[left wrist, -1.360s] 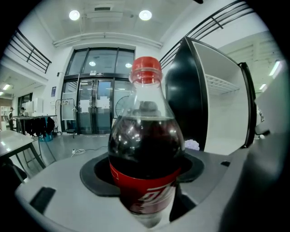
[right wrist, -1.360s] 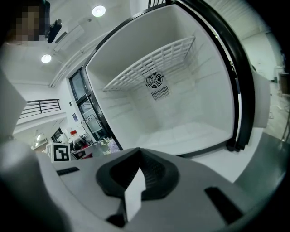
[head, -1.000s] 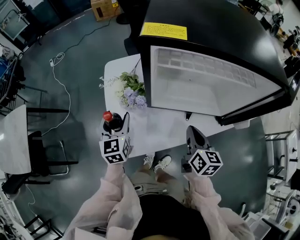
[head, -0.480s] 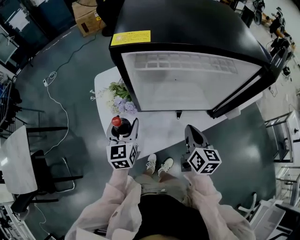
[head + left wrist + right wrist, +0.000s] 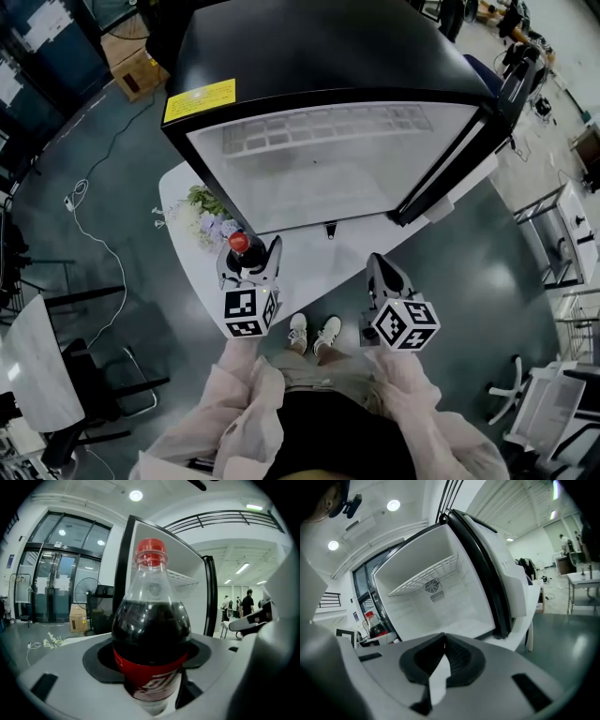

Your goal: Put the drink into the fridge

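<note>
Left hand-held gripper [image 5: 249, 259] is clenched on the drink bottle [image 5: 151, 634]. Pads sit on the labelled lower body; the red cap stands upright above the jaws. The bottle is out in front of the fridge [image 5: 319, 56], over the counter [image 5: 309, 267] edge, toward the fridge's hinge-free side and not yet past its threshold.

Right hand-held gripper [image 5: 377, 266] is clenched on nothing; its jaws meet at the tips. It sits in front of the fridge on the door side.

Step in hand, as I judge it: carry the bottle into the open cavity.
- Keep the bottle vertical; the grip is low on the body, so any tilt would swing the neck.
- Aim for the fridge floor below the wire shelf [image 5: 424, 581]. Whether the cap clears the shelf needs checking on the way in.
- Enter square to the opening, away from the flowers [image 5: 208, 221] beside the fridge.
- The door [image 5: 450, 141] stands wide open, so the right gripper need not hold it.
- Seat the base flat before letting go.

Pose: both forearms, in pale sleeves, reach forward side by side toward the fridge. Both grippers point at its opening, dipped slightly below level.
</note>
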Demonstrator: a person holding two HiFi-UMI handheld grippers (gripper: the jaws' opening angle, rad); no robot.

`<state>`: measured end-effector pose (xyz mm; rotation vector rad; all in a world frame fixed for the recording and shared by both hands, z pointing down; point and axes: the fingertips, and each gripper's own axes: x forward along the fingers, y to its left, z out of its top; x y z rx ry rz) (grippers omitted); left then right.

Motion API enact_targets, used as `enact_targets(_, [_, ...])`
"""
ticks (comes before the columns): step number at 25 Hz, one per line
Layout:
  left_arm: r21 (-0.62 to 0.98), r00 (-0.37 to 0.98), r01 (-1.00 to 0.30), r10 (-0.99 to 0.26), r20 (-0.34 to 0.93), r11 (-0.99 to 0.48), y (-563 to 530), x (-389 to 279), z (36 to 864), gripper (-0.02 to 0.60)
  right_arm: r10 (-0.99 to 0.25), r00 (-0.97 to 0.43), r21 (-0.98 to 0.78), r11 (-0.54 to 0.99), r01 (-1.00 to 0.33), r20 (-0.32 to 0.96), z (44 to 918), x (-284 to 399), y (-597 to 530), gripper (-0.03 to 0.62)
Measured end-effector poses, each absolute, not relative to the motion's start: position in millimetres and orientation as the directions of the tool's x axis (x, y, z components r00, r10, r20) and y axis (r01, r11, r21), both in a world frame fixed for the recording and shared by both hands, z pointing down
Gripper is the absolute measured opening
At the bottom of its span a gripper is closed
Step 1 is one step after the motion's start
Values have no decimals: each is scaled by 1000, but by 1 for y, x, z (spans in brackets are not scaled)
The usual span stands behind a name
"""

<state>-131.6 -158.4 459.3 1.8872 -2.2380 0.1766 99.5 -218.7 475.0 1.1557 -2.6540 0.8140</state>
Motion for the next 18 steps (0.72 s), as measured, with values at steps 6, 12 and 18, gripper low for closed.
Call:
enact_targets(6, [59,-90,-993,-970,225,106,-187,-113,458,321,-677,-660,-422,520,-742,326,475,118,-227,11])
enact_targets(12, [57,-58,-996,-976,212,71,-214,-105,455,321,-688,-642,-425,497,-757,338,479,126,-234,11])
enact_targets(18, [46,-60,-996,-978,200,71,-243,-107,446,321,-684,-641,-422,496,-759,349,479,121,-247,11])
